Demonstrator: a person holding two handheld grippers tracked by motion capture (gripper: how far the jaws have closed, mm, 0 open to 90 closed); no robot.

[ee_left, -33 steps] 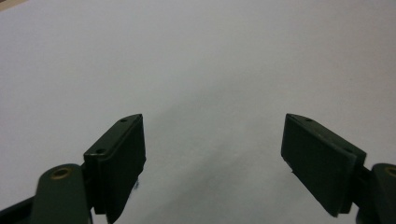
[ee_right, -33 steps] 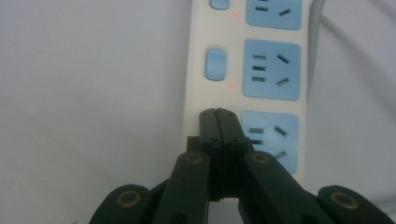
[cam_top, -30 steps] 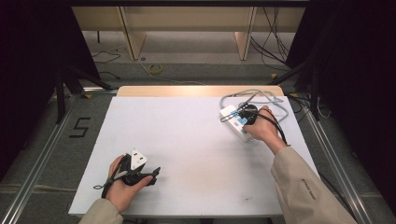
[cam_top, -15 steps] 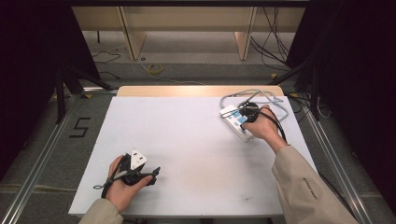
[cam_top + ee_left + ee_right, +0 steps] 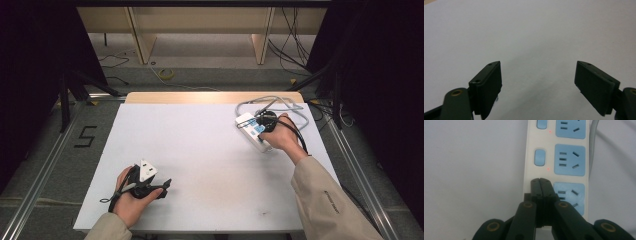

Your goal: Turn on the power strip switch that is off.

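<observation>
1. You can read one sign: a dark numeral "5" marked on the grey floor left of the table.
2. On your sleeve a small line of print is too small to read.

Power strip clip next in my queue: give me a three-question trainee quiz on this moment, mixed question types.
1. True or false: the left gripper has its jaws closed tight.
2. Multiple choice: in the right gripper view, the right gripper has its closed tips over which part of the power strip? A) its grey cord B) the column of blue switch buttons, below the button in mid-frame C) the bare table
3. Fill in: the sockets on the strip are coloured ____.

Key
1. False: the jaws stand wide apart over bare white table.
2. B
3. Blue
</observation>
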